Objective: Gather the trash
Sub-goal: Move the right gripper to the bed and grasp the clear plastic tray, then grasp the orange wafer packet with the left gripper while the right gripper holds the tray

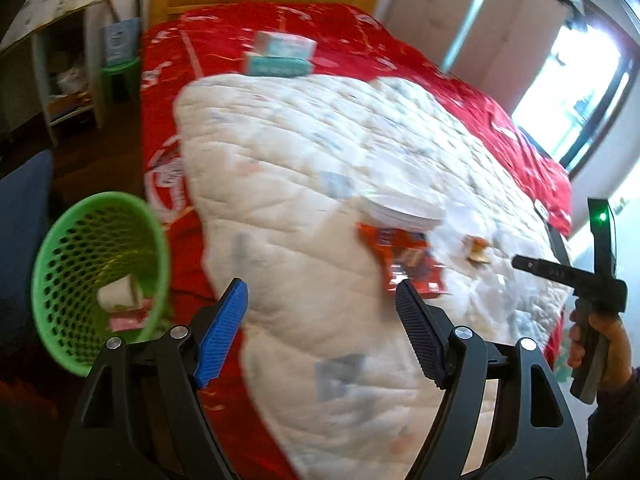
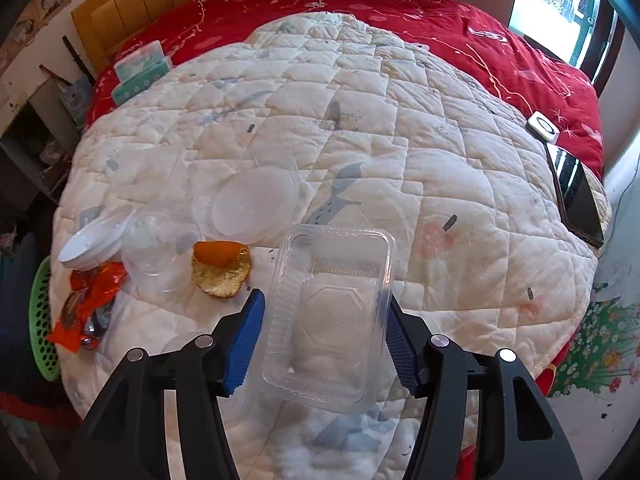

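Observation:
My right gripper (image 2: 324, 298) points down at the white quilt (image 2: 360, 120), shut on a clear plastic tray (image 2: 332, 312) held by its long sides. Left of it lie an orange peel (image 2: 220, 268), a clear cup (image 2: 156, 248), round clear lids (image 2: 252, 204), stacked white plates (image 2: 92, 240) and an orange snack wrapper (image 2: 88, 304). My left gripper (image 1: 322, 286) hangs open over the quilt's near edge with nothing between its fingers. The wrapper (image 1: 404, 256) lies just beyond its right finger. A green mesh basket (image 1: 100, 272) with some trash inside stands to its left, beside the bed.
A phone (image 2: 576, 196) and a small white device (image 2: 542, 126) lie at the quilt's right edge. Tissue packs (image 2: 140, 70) sit near the wooden headboard (image 2: 132, 4). A shelf (image 1: 68, 80) and a green stool (image 1: 120, 76) stand beside the bed. A hand (image 1: 600, 344) grips the other handle.

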`<act>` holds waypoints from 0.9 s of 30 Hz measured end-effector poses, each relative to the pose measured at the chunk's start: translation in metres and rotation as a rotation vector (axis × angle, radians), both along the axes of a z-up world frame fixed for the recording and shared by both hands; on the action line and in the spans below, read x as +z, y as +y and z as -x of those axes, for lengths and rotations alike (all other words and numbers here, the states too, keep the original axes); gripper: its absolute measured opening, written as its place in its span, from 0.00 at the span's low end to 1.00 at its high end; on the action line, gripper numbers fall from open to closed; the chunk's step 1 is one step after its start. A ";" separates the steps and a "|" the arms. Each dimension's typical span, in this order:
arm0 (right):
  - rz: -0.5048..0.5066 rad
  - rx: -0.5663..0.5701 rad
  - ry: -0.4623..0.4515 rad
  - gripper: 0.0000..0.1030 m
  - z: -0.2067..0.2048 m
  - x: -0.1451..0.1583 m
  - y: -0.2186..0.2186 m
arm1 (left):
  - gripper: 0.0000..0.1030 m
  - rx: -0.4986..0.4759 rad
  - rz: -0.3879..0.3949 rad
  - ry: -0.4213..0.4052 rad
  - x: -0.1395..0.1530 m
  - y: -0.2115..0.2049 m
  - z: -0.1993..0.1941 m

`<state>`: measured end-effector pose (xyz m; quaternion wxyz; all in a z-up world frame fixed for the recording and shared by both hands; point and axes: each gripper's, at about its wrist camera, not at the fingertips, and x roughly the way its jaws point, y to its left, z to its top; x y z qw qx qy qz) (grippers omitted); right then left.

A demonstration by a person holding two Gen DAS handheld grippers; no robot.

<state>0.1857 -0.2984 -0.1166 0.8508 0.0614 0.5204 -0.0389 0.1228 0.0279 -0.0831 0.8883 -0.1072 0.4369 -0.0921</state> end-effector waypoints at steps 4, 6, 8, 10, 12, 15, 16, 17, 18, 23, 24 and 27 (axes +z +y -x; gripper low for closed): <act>-0.014 0.020 -0.032 0.55 0.008 0.012 0.001 | 0.76 -0.070 -0.009 0.009 -0.003 -0.031 -0.010; -0.023 0.031 -0.046 0.55 0.012 0.018 0.001 | 0.78 -0.097 -0.022 0.013 -0.006 -0.046 -0.015; -0.034 0.042 -0.064 0.55 0.017 0.025 0.002 | 0.78 -0.110 -0.030 0.025 -0.009 -0.057 -0.020; -0.046 0.051 -0.080 0.55 0.021 0.030 0.003 | 0.78 -0.119 -0.035 0.039 -0.014 -0.068 -0.027; -0.057 0.059 -0.092 0.55 0.024 0.035 0.004 | 0.78 -0.125 -0.054 0.052 -0.019 -0.076 -0.033; -0.073 0.073 -0.108 0.55 0.029 0.040 0.007 | 0.78 -0.132 -0.083 0.071 -0.029 -0.088 -0.041; -0.076 0.077 -0.112 0.55 0.030 0.042 0.008 | 0.78 -0.130 -0.092 0.076 -0.032 -0.090 -0.043; -0.081 0.083 -0.114 0.55 0.032 0.043 0.009 | 0.78 -0.129 -0.095 0.081 -0.034 -0.092 -0.046; -0.082 0.089 -0.116 0.55 0.033 0.043 0.011 | 0.78 -0.125 -0.099 0.087 -0.038 -0.094 -0.048; -0.089 0.107 -0.117 0.55 0.038 0.043 0.017 | 0.73 -0.108 -0.107 0.100 -0.047 -0.093 -0.054; -0.090 0.109 -0.117 0.55 0.038 0.043 0.017 | 0.71 -0.107 -0.100 0.103 -0.048 -0.092 -0.054; -0.096 0.115 -0.117 0.55 0.040 0.043 0.020 | 0.61 -0.110 -0.086 0.100 -0.050 -0.090 -0.054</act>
